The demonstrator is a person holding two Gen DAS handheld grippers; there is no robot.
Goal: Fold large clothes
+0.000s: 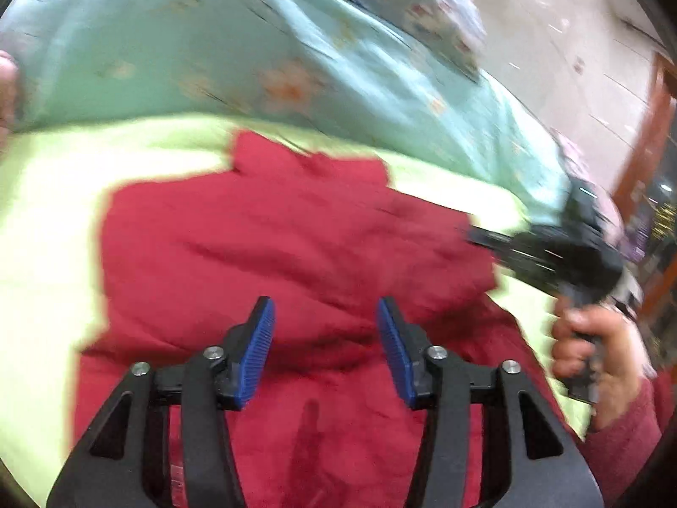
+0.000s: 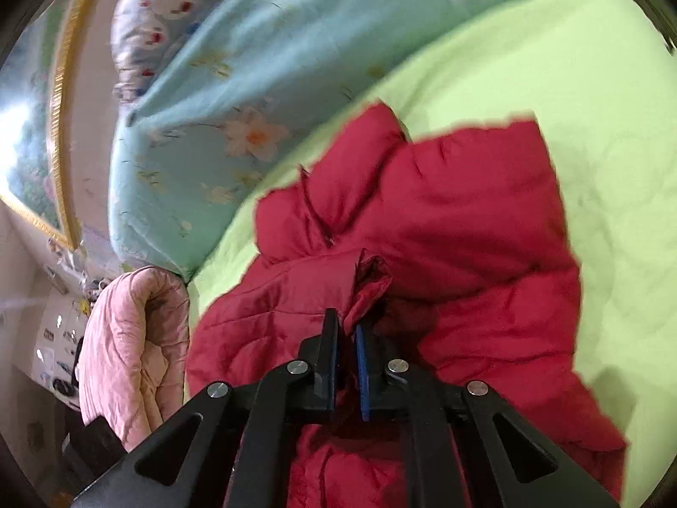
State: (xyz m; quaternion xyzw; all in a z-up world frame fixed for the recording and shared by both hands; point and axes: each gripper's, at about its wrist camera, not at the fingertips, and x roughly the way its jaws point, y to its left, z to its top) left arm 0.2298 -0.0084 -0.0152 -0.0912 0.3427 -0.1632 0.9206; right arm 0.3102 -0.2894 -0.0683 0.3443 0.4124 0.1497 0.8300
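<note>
Red jacket [image 2: 465,228], right hand-held gripper [image 2: 348,321] pinching fold

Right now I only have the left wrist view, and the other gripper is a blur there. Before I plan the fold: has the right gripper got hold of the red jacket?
Observer: Yes. The right gripper is shut on a raised fold of the red padded jacket.
Operator: Is anything lying next to the jacket on that side?
Observer: A rolled pink quilt sits beside the jacket's left edge in the right wrist view, by the border of the green sheet.
Operator: Does the jacket lie flat at the far end?
Observer: No. A bunched part, perhaps a sleeve or hood, humps up toward the blue floral duvet.
</note>
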